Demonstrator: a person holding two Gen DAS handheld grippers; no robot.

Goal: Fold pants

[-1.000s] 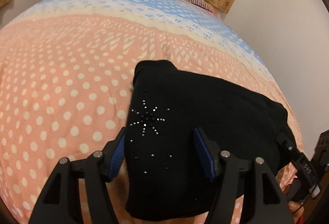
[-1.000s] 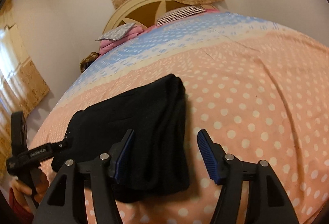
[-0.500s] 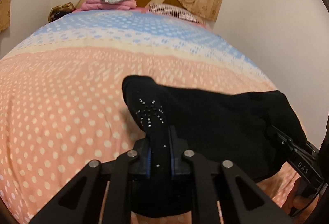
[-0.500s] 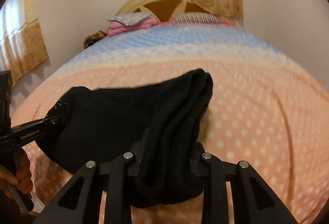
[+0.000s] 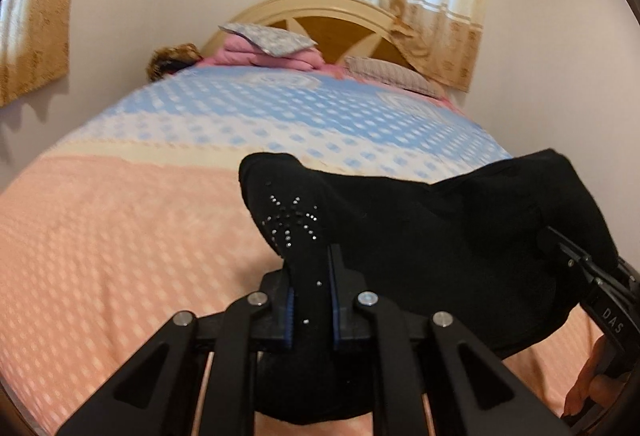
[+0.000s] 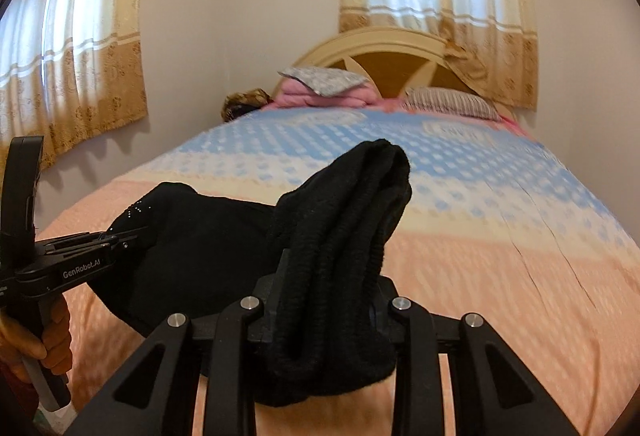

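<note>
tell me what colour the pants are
Black pants, with a small starburst of rhinestones; clearest in the left wrist view.

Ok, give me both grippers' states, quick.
Left gripper: shut on the black knit pants.
Right gripper: shut on the same pants' thick folded end.

The pants [image 5: 460,256] are black with a silvery stud starburst. The bedspread [image 5: 120,236] is peach with pale dots, blue and white toward the cream headboard [image 5: 320,6].

soft window daylight, motion blur, fisheye-bent edges
</note>
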